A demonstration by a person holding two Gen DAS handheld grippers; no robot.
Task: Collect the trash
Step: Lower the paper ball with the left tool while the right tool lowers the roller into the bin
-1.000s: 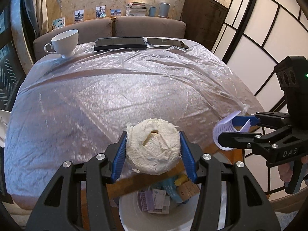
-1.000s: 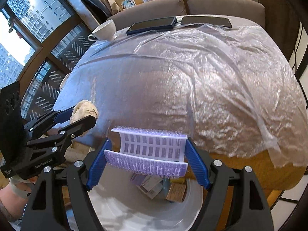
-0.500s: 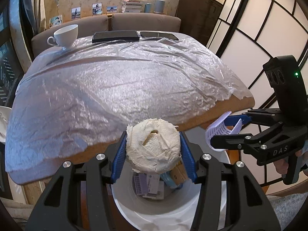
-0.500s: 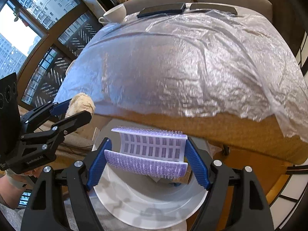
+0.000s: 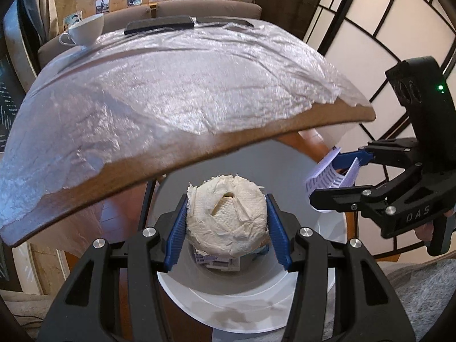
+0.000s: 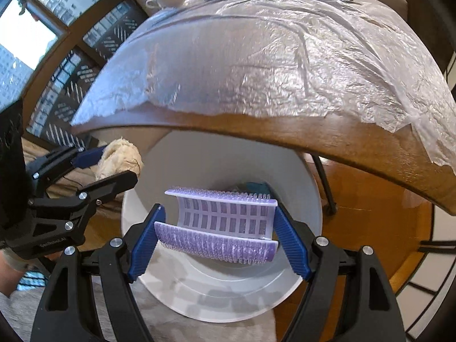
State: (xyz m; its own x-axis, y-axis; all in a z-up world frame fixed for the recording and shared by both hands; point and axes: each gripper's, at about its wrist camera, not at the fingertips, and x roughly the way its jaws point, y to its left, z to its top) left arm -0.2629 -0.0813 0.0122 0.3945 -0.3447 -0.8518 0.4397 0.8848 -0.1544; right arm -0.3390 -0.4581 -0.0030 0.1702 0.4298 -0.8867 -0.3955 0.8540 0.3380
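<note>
My left gripper (image 5: 226,222) is shut on a crumpled ball of white tissue (image 5: 226,219) and holds it over the mouth of a white trash bin (image 5: 228,305) below the table edge. My right gripper (image 6: 218,228) is shut on a curved purple-and-white plastic piece with bristles (image 6: 225,219), also over the bin (image 6: 216,299). The bin holds paper scraps (image 5: 219,262). The right gripper also shows at the right of the left wrist view (image 5: 339,182). The left gripper also shows at the left of the right wrist view (image 6: 114,165).
The wooden table (image 5: 256,139) above the bin is covered with clear plastic sheet (image 5: 171,85). At its far end stand a white cup (image 5: 88,28) and two dark flat devices (image 5: 159,24). A sofa stands behind, a panelled screen at right.
Both grippers have dropped from table height to below the table edge and over the bin, each still holding its item. More of the bin's mouth now shows.
</note>
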